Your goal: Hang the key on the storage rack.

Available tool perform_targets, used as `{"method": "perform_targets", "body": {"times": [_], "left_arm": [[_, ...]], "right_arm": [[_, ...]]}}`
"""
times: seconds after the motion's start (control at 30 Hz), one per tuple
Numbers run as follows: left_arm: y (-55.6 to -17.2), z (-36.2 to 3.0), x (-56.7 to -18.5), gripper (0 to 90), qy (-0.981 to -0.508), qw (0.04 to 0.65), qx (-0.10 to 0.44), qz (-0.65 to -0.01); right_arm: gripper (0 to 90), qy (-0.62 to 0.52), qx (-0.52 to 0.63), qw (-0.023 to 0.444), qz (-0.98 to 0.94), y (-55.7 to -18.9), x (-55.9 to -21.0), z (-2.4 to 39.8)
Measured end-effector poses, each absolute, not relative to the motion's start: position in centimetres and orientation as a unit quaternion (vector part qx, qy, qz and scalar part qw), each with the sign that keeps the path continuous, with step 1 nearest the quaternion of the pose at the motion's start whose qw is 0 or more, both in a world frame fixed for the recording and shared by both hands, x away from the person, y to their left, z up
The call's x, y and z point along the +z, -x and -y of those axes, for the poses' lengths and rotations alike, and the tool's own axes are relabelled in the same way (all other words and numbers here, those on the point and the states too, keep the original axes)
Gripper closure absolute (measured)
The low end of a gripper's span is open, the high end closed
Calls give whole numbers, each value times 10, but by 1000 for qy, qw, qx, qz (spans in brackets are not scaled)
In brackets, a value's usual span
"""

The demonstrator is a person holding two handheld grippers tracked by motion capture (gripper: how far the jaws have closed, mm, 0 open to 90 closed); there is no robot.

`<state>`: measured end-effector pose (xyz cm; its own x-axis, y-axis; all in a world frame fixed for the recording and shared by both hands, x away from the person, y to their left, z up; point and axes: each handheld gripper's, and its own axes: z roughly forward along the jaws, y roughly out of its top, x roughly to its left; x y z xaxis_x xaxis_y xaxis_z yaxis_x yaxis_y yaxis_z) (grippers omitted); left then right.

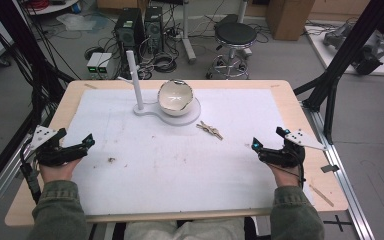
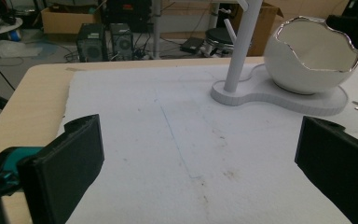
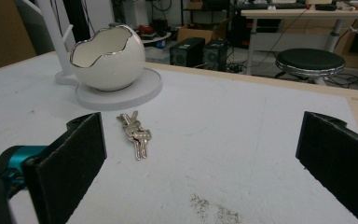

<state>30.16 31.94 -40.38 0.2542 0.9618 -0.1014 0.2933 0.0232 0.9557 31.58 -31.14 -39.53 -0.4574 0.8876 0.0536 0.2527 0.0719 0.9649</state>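
Your right tool (image 1: 266,142) sits at the right of the high view, jaws spread wide with nothing between them. The keys (image 1: 210,130) lie flat on the bench's white mat (image 1: 180,170), up and left of that tool, apart from it, just below the round stand (image 1: 187,118) carrying the egg-shaped bowl (image 1: 176,97). Your left tool (image 1: 75,141), at the left edge, also gapes empty, well apart from the keys.

Black stool (image 1: 235,34); computer towers (image 1: 139,27).
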Motion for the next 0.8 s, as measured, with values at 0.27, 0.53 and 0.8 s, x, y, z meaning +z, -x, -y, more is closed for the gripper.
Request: {"method": "perform_targets", "body": {"times": [0.27, 0.53, 0.8], "left_arm": [[-304, -319, -407, 17, -618, 494, 332, -514], [-305, -317, -408, 17, -623, 493, 329, -510], [-306, -319, -408, 17, -621, 494, 330, -512]], "right_arm": [[6, -429, 524, 293, -675, -318, -397, 309], [5, -425, 516, 287, -686, -318, -400, 303], [6, -416, 506, 290, -698, -319, -402, 296]]}}
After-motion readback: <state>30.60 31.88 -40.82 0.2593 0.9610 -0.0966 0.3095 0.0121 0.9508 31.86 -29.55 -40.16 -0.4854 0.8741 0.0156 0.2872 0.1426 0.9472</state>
